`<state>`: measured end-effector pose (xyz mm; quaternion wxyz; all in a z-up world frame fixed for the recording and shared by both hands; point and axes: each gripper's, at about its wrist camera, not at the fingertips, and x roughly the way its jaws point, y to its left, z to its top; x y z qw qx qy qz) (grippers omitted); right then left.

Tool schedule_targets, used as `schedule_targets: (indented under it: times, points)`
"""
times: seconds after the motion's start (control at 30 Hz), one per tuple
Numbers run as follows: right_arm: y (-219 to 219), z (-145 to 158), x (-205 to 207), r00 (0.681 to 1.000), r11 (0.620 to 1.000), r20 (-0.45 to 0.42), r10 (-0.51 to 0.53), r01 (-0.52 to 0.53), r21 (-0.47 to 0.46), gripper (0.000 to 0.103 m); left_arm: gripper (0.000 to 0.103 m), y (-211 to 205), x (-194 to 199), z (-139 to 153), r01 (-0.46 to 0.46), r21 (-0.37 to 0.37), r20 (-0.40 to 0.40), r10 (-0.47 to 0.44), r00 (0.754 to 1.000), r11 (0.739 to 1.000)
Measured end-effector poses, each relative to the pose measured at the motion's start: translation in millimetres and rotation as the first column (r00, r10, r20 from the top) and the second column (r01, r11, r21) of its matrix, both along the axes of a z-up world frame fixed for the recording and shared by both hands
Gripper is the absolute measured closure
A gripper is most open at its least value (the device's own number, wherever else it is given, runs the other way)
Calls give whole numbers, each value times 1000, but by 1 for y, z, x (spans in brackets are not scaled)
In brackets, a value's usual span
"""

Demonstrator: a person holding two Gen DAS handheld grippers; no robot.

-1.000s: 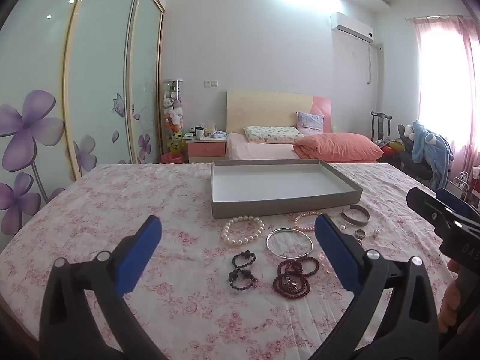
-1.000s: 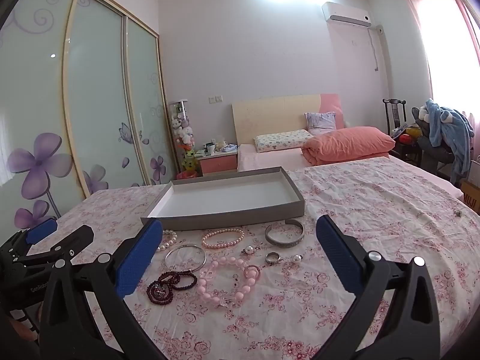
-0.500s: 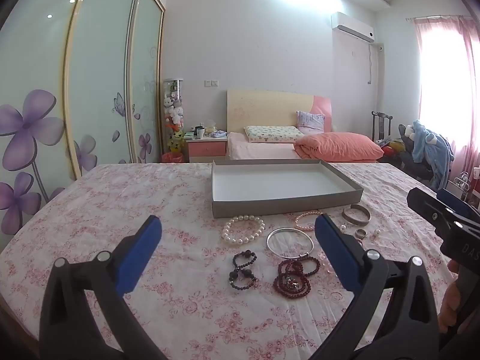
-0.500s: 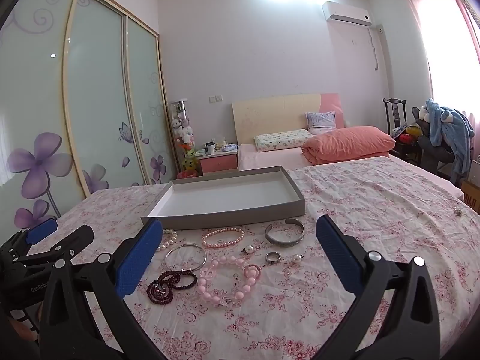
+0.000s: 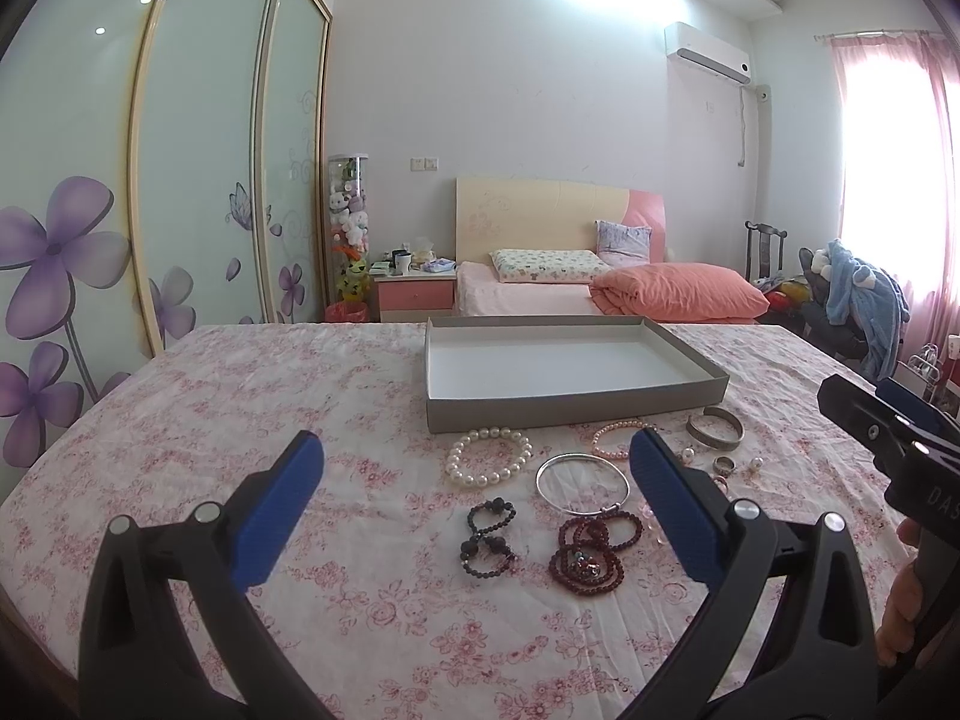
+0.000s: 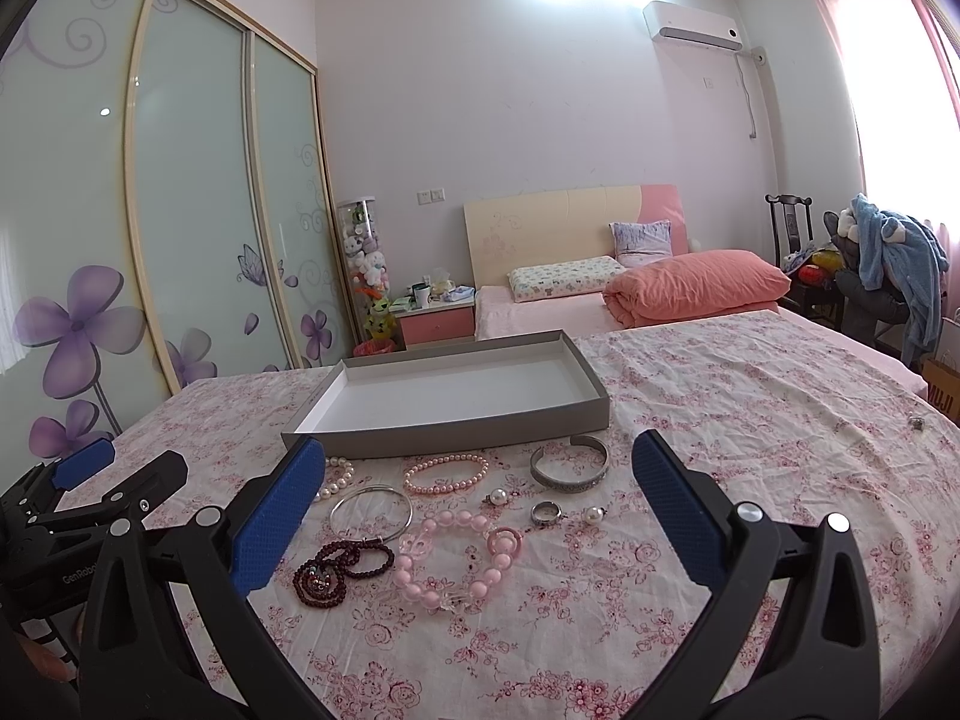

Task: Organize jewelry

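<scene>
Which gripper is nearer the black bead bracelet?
Left. The black bead bracelet lies right between the open fingers of the left gripper. The right gripper, also open, hovers further right over the pink bead bracelet.

The tray (image 6: 444,429) is grey outside and white inside, set on a white cloth (image 6: 750,420) printed with pink roses. Just before the tray lie a white pearl bracelet (image 5: 489,456), a pink pearl one (image 6: 446,474), a silver bangle (image 6: 371,512), and, further from it, dark red beads (image 6: 336,573), black beads (image 5: 487,537) and pale pink beads (image 6: 459,558).
</scene>
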<state>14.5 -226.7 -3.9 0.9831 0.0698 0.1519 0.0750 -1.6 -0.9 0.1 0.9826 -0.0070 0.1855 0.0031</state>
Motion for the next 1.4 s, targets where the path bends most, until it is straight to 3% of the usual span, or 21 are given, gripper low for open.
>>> schedule_targets:
  times: [1.4]
  points:
    - [-1,-1,3,1000,1000,-5,1,-1,1,2,4,1,1,0,0,-1,-7,0,1000,1000]
